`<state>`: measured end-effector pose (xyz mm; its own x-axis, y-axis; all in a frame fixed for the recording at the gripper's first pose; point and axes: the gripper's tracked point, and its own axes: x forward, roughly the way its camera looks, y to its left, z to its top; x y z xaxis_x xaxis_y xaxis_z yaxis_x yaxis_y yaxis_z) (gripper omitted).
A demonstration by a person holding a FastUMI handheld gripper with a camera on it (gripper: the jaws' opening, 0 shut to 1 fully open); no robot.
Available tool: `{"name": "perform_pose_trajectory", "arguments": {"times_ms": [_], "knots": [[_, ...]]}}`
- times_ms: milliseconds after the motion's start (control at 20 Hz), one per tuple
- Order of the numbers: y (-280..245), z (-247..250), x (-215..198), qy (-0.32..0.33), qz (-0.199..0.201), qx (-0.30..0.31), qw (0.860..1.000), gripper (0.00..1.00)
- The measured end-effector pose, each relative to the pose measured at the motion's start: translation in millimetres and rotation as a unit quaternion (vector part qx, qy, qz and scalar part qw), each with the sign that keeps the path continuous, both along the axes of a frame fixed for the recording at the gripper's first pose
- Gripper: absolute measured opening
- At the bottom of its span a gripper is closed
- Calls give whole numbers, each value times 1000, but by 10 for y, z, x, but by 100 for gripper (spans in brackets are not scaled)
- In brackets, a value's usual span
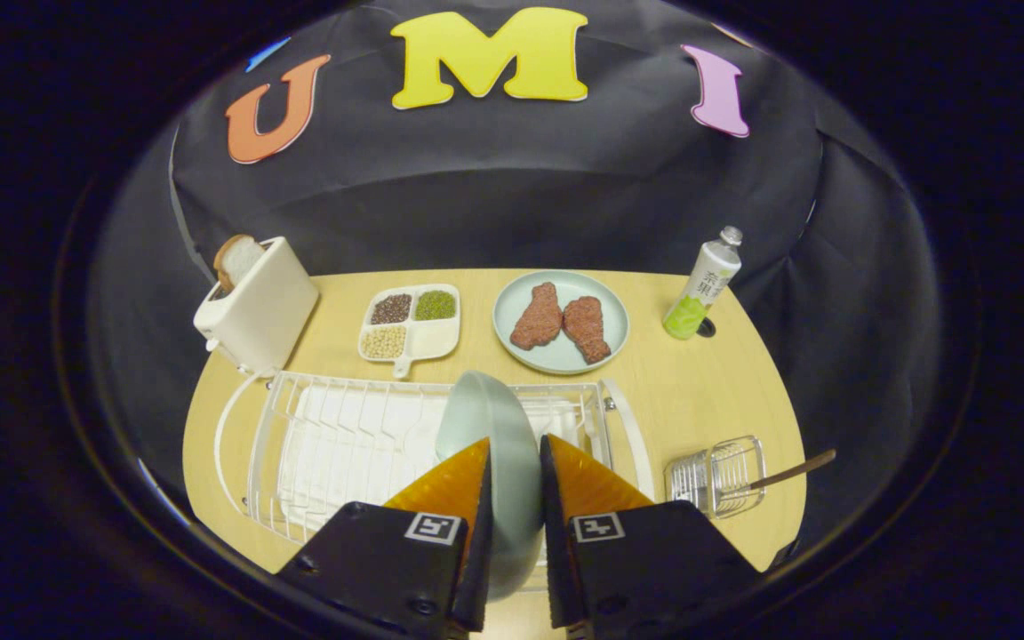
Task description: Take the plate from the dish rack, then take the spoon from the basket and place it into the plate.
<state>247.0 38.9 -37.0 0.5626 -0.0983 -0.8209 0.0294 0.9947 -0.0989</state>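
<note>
While gripping plate (487,427), claw (515,462) overlies rack (334,436).

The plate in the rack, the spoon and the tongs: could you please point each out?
plate (485,418), gripper view, on its upper face above the fingers.
spoon (801,468), gripper view, on its handle sticking out of the basket.
tongs (515,458), gripper view, midway between the fingertips.

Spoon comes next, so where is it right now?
In the gripper view, the spoon sits in the small wire basket, right of the dish rack; the gripper pinches the plate.
</note>
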Motion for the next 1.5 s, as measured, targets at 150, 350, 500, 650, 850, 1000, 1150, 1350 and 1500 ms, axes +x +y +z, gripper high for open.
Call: {"name": "perform_pose_trajectory", "arguments": {"times_ms": [150,350,500,650,850,1000,1150,1350,1500], "knots": [[-32,127,-6,-12,-6,-23,1000,29],[-79,446,-14,-46,-4,-58,997,28],[-19,680,-126,-66,6,-38,997,23],[-64,838,-308,-81,22,-19,996,22],[-160,760,-801,-66,25,68,995,22],[-311,532,-1211,-55,21,103,993,22],[-403,151,-1655,-32,16,143,989,22],[-546,-475,-2090,7,-4,170,985,22],[-547,-874,-2261,37,-19,204,978,22]]}}
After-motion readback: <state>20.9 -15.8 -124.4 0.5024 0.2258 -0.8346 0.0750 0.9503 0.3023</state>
